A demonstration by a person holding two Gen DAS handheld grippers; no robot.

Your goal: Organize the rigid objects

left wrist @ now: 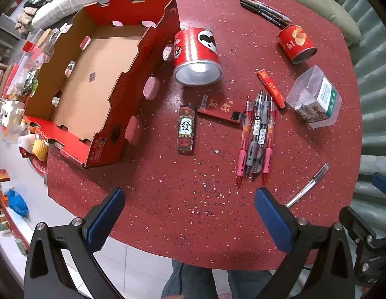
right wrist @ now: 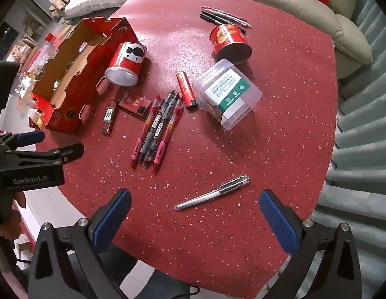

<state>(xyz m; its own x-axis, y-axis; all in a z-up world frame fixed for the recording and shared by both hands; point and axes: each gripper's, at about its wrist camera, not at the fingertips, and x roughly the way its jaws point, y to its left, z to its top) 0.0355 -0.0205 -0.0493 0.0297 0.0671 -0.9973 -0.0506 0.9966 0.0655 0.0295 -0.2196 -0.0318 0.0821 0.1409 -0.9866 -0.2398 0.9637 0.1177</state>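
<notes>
A red speckled table carries an empty red cardboard tray at the left. Beside it lies a red can with a face print. A smaller red can, a clear plastic box, a red tube, a bundle of pens, a small dark box and a silver pen lie loose. My left gripper and right gripper both hang open over the near edge, holding nothing.
Several dark markers lie at the far side. A flat red card rests by the pens. A beige sofa stands behind the table, with cluttered shelves at the left. A person's legs show below the table edge.
</notes>
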